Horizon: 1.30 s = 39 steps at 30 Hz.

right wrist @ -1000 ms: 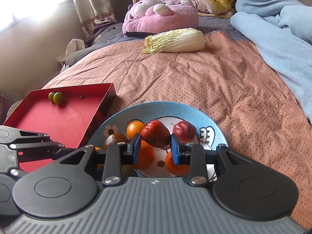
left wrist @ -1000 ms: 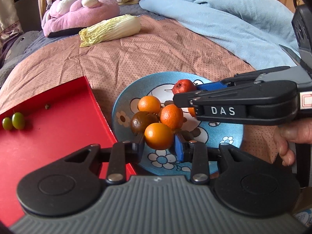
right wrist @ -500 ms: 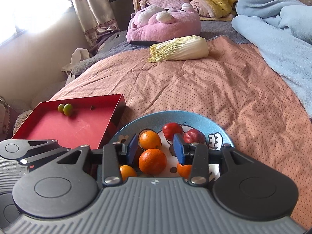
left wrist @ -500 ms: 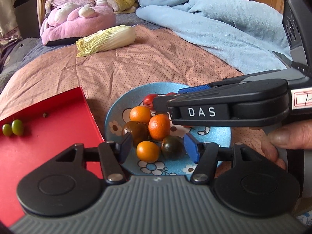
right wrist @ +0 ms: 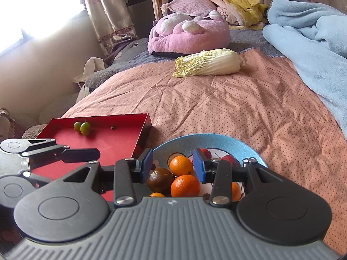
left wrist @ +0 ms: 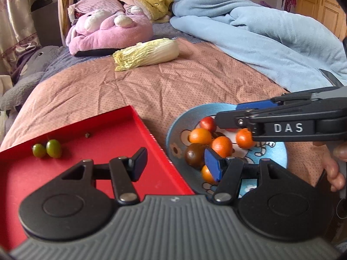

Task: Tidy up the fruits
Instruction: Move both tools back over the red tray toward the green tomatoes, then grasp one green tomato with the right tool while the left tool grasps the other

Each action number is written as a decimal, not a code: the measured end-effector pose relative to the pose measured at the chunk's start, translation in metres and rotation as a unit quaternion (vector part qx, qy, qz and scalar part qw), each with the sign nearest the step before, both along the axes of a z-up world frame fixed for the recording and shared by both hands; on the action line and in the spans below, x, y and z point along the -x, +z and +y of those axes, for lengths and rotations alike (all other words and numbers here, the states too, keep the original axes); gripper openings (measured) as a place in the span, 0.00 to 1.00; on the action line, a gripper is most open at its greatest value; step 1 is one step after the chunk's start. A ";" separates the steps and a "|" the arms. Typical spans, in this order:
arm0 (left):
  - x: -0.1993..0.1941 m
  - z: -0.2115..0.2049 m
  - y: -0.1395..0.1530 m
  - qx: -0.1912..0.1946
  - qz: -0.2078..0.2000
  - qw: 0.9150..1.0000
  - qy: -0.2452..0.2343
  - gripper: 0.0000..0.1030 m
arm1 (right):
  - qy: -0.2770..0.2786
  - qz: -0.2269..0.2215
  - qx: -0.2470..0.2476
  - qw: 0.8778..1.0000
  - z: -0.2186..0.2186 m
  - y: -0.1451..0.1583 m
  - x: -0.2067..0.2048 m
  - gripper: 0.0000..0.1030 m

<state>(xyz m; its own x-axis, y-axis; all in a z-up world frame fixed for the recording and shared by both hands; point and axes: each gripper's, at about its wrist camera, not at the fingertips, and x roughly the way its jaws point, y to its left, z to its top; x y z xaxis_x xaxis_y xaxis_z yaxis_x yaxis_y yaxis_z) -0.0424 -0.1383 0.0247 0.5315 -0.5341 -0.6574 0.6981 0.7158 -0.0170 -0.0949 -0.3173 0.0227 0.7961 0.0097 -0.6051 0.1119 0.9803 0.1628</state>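
1. Two grippers hang over the bed, both with jaws apart and nothing between the pads: the left gripper [left wrist: 174, 164] straddles the near edge of the red tray [left wrist: 121, 143], and the right gripper [right wrist: 172, 165] hangs above the blue plate [right wrist: 219, 139].
2. Both sets of jaws have just been opening, and no fruit sits in either.
3. Fruit lies heaped on the plate: several oranges [right wrist: 181, 165], a dark brownish fruit [right wrist: 159, 179] and red fruits [left wrist: 207, 124] at the far side.
4. Tray and plate sit side by side on the pink dotted bedspread [right wrist: 227, 99], the tray's right wall just beside the plate's rim.
5. Inside the tray, two green fruits [left wrist: 53, 148] touch each other near the far wall, with a tiny dark speck [left wrist: 87, 134] well apart from them.
6. From the left wrist view, the right gripper's black body marked "DAS" reaches across the plate's far half and hides part of the fruit.
7. A person's fingers [left wrist: 334, 173] show at the right edge.
8. Farther back lie a cabbage [right wrist: 208, 62], a pink plush toy [right wrist: 188, 35], a yellow garment [right wrist: 238, 6] and a rumpled blue blanket [right wrist: 314, 43].
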 end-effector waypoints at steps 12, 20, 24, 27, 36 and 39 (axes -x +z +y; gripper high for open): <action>-0.072 0.065 0.004 -0.016 -0.010 0.994 0.106 0.59 | 0.052 0.015 0.008 0.998 0.049 0.002 -0.036 0.49; -0.119 0.120 -0.005 -0.040 -0.003 0.980 0.194 0.59 | 0.137 0.037 0.012 0.990 0.115 -0.008 -0.092 0.49; -0.140 0.148 -0.010 -0.035 0.025 0.965 0.257 0.59 | 0.171 0.050 0.016 0.984 0.151 -0.020 -0.127 0.49; -0.150 0.162 -0.013 -0.019 0.049 0.956 0.290 0.59 | 0.184 0.057 0.024 0.981 0.173 -0.029 -0.153 0.49; -0.153 0.163 -0.015 0.004 0.067 0.957 0.281 0.59 | 0.189 0.082 0.063 0.976 0.201 -0.059 -0.210 0.47; -0.153 0.159 -0.016 0.008 0.070 0.961 0.269 0.59 | 0.194 0.081 0.078 0.975 0.201 -0.063 -0.213 0.36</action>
<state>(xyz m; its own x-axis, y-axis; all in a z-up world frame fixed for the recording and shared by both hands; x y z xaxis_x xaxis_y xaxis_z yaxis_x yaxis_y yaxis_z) 0.1102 0.0207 0.0089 0.6404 -0.2180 -0.7364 0.2182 0.9710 -0.0977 0.1185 -0.1162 -0.0407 0.6451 0.1876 -0.7407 -0.2597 0.9655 0.0184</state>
